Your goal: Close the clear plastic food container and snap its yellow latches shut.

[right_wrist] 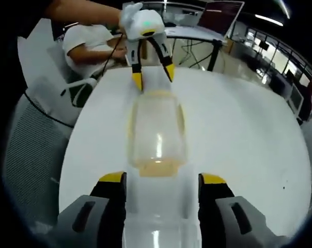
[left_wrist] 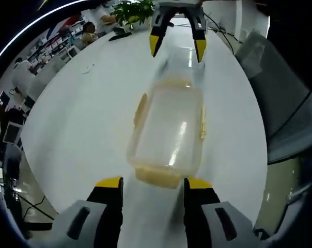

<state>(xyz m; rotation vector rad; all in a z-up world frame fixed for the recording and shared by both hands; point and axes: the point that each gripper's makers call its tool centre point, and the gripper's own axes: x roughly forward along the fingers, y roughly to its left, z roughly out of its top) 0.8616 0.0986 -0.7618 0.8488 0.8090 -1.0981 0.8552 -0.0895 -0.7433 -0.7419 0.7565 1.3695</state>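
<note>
A clear plastic food container (left_wrist: 169,129) with yellow latches (left_wrist: 140,109) lies lengthwise on the white table (left_wrist: 83,119), between my two grippers. My left gripper (left_wrist: 153,185) is open, its yellow tips on either side of the container's near end. At the far end my right gripper (left_wrist: 177,47) is open too, tips straddling that end. In the right gripper view the container (right_wrist: 156,129) sits just ahead of the open right gripper (right_wrist: 162,180), with the left gripper (right_wrist: 153,76) open at its far end. The image is blurred, so I cannot tell how the latches stand.
A grey mesh chair (left_wrist: 280,113) stands by the table edge, and another chair (right_wrist: 37,134) is at the opposite side. A potted plant (left_wrist: 133,10) is at the table's far end. A seated person (right_wrist: 91,44) and a laptop (right_wrist: 220,15) are behind.
</note>
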